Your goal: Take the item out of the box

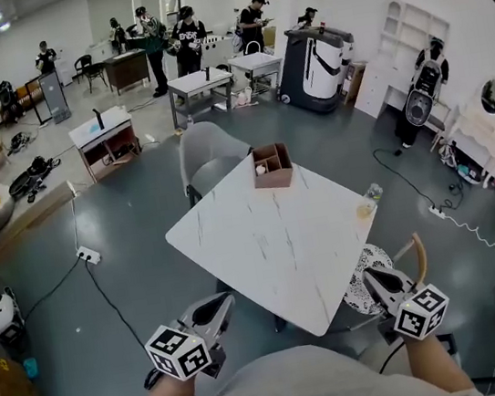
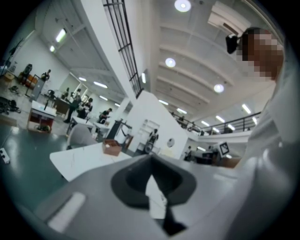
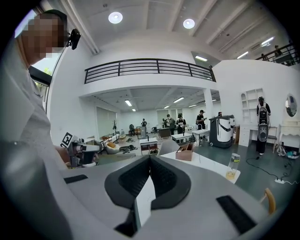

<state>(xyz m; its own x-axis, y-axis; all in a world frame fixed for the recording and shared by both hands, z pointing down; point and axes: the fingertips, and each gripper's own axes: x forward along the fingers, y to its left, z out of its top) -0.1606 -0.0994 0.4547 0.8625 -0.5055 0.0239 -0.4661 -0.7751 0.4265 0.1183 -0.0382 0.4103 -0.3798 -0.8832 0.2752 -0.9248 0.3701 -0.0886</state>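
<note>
A brown compartmented box stands at the far corner of the white marble table, with a small white item in one compartment. Both grippers hover short of the table's near edge, far from the box. My left gripper is shut and empty, and so is my right gripper. From the left gripper view the box shows small beyond the shut jaws. The right gripper view shows the box ahead of its shut jaws.
A bottle of yellowish liquid stands at the table's right corner. A grey chair is behind the table by the box, and a chair with a patterned cushion lies under my right gripper. People and desks fill the far room.
</note>
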